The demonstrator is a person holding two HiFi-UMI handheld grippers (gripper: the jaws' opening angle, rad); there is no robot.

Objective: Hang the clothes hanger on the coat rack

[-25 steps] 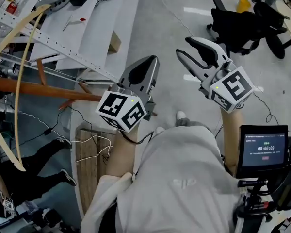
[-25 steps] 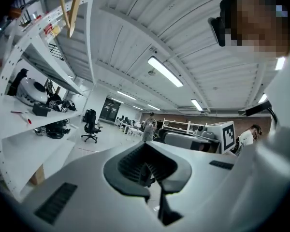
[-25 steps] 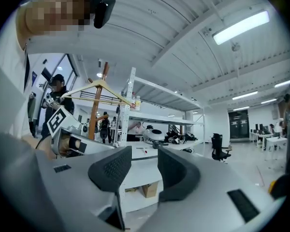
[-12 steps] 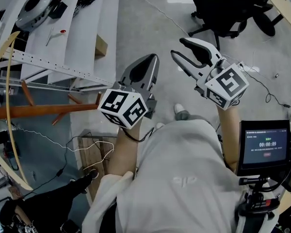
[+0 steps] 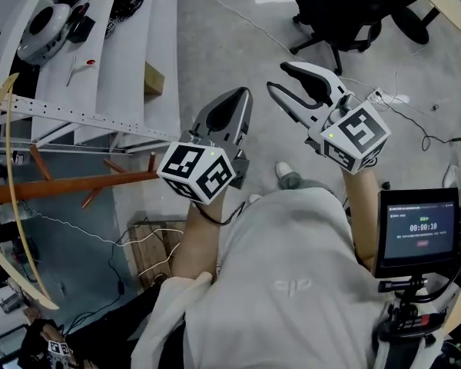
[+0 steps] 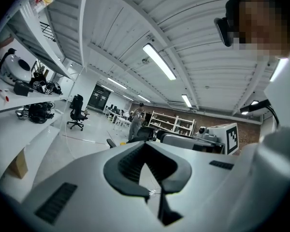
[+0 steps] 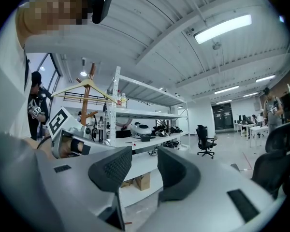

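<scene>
A pale wooden hanger (image 5: pixel 10 206) curves down the left edge of the head view, beside the brown coat rack pole (image 5: pixel 69 184) with its pegs. In the right gripper view the hanger (image 7: pixel 87 88) appears to hang from the top of the rack (image 7: pixel 86 105), far off to the left. My left gripper (image 5: pixel 234 97) is shut and holds nothing; in its own view the left gripper (image 6: pixel 152 193) has its pads touching at the tip. My right gripper (image 5: pixel 280 79) stands open and empty, and the right gripper (image 7: pixel 144 159) points at the shelving in its own view. Both are held above the floor, well right of the rack.
White metal shelving (image 5: pixel 131 52) with a helmet (image 5: pixel 42 25) and a cardboard box (image 5: pixel 154 78) runs along the left. A black office chair (image 5: pixel 353 6) stands at the back. A timer screen (image 5: pixel 419 233) is at my right. A wooden pallet (image 5: pixel 150 244) and cables lie below.
The head view has swung, so the rack, hanger and shelving have slid down and left. Both grippers have kept their place and state. The timer went from 00:00:09 to 00:00:10.
</scene>
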